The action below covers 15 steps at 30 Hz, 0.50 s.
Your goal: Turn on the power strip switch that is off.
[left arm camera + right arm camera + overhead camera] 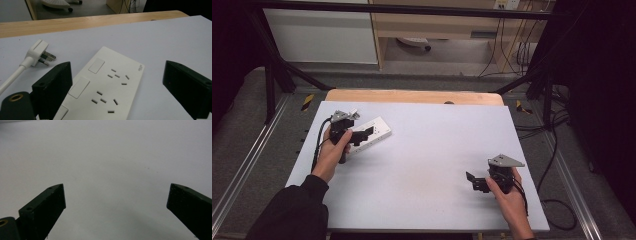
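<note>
- The left tool [371, 131] was over the far left part of the white counter [432, 150], held in the person's left hand [332, 152].
- Its 2 black jaws stood wide apart, and nothing was gripped between them.
- A flat white socket strip [107, 85] lay on the counter right under those open jaws.
- In the left gripper view the strip showed 2 sets of plug holes and 3 flat switches.
- A white plug [37, 52] with metal pins lay on the counter just beside the strip, not plugged in.
- Its white cord [11, 76] ran off to one side.
- The right tool [470, 179] was at the near right part of the counter, well apart from the strip.
- Its jaws were also wide open and held nothing, with bare counter between them.
</note>
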Motion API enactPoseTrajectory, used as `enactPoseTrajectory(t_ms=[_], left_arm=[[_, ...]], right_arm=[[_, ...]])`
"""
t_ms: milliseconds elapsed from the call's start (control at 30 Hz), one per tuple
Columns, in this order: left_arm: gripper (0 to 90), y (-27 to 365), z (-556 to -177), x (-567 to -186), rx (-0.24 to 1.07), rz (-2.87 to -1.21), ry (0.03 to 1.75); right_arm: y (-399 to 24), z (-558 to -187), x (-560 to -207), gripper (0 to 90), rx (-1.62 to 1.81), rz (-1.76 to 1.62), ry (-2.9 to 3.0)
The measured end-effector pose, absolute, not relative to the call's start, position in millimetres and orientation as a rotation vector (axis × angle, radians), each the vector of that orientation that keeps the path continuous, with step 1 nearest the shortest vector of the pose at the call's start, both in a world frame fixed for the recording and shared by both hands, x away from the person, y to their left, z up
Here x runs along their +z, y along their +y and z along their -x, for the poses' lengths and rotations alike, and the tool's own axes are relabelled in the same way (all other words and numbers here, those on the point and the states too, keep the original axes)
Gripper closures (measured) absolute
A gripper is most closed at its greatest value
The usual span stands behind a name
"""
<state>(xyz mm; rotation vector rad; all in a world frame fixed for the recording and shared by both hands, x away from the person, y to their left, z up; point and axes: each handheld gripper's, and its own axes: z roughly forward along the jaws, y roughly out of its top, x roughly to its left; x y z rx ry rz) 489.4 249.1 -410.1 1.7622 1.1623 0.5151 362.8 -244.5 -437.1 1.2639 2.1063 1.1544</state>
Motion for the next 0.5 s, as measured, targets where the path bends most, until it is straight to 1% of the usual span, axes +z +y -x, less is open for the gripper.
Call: enactPoseTrajectory(t_ms=[500], left_arm=[[9.0, 247.9, -463.5, -399.3, 0.474, -1.798, 1.114]], right_arm=[[-244.3, -362.7, -436.9, 2.6, 1.16, -1.264, 2.105]])
